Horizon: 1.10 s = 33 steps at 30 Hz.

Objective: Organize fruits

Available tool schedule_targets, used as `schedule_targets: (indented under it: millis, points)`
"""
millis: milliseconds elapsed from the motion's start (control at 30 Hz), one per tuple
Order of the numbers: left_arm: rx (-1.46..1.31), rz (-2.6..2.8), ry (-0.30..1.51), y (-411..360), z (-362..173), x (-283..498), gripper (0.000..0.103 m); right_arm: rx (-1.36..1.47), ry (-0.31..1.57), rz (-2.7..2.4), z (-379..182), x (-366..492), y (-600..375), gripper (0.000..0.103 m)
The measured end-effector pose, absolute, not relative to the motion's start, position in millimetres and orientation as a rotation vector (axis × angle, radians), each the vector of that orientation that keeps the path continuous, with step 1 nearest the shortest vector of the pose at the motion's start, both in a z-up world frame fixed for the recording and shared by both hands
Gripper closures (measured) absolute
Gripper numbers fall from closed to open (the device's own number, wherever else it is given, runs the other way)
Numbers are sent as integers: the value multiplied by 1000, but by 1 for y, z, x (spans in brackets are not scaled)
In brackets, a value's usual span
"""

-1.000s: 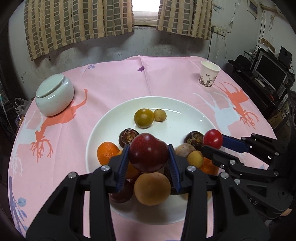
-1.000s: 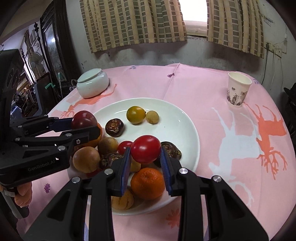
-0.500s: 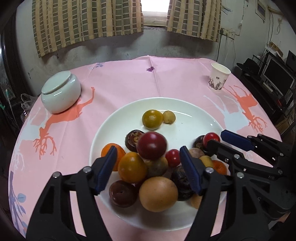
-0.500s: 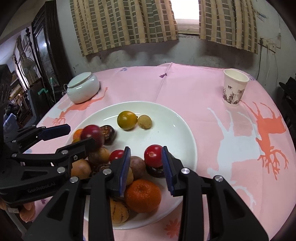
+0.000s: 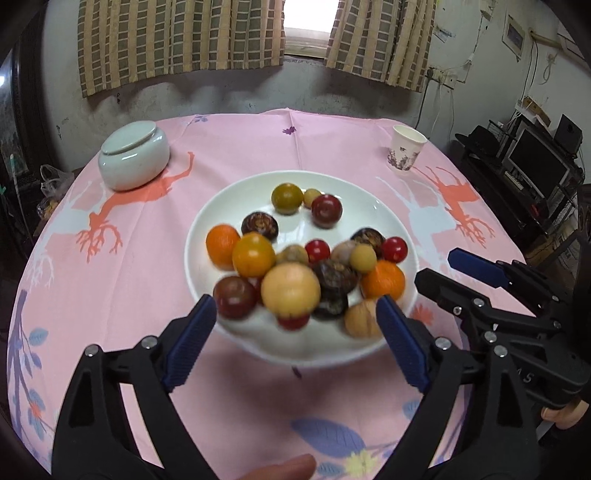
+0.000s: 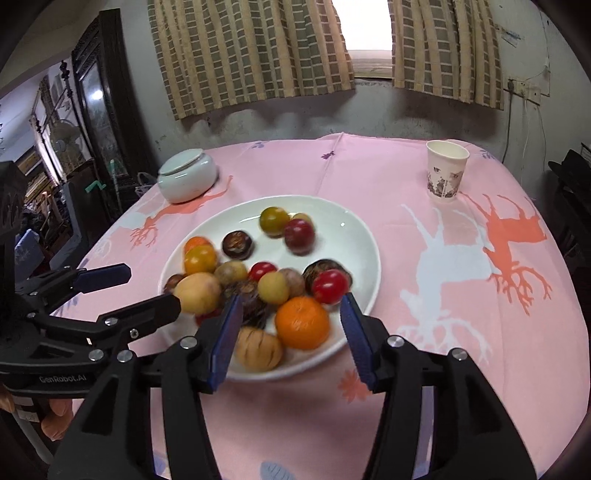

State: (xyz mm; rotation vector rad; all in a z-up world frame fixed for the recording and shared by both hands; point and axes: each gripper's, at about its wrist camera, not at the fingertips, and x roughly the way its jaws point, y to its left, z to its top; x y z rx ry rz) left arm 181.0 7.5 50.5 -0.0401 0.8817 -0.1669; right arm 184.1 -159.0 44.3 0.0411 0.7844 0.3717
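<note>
A round desk draped in a pink cloth printed with orange and white deer shapes and purple leaves carries a wide white ceramic plate near its middle, and the plate serves as the landmark here. On the plate lies a heap of small round fruits: orange mandarins, red cherry tomatoes, yellow-green and dark purple ones, most crowded toward the near rim, with a dark red plum and a greenish tomato apart toward the far side. Beyond the plate to its left sits a squat pale green lidded ceramic jar; beyond it to the right stands a white paper cup with a floral print. Behind the desk, a stained grey wall holds a window flanked by checked beige curtains. The left gripper hovers at the plate's near rim, jaws opening and holding nothing. The right gripper hangs over the same rim, jaws likewise opening, with fruit below but none gripped.
</note>
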Motion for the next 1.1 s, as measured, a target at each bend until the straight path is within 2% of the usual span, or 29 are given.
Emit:
schedule_targets:
  millis: [133,433,1100]
  points:
    - [-37,-140,864,12,45,145,6,35,759,385,53,149,-159,47]
    - [6,-96,848,19,40,85,5,-4,768,308,44,94,-161,46]
    - [3,-41,785,27,52,68,2,-20,782,284,34,72,-163,46]
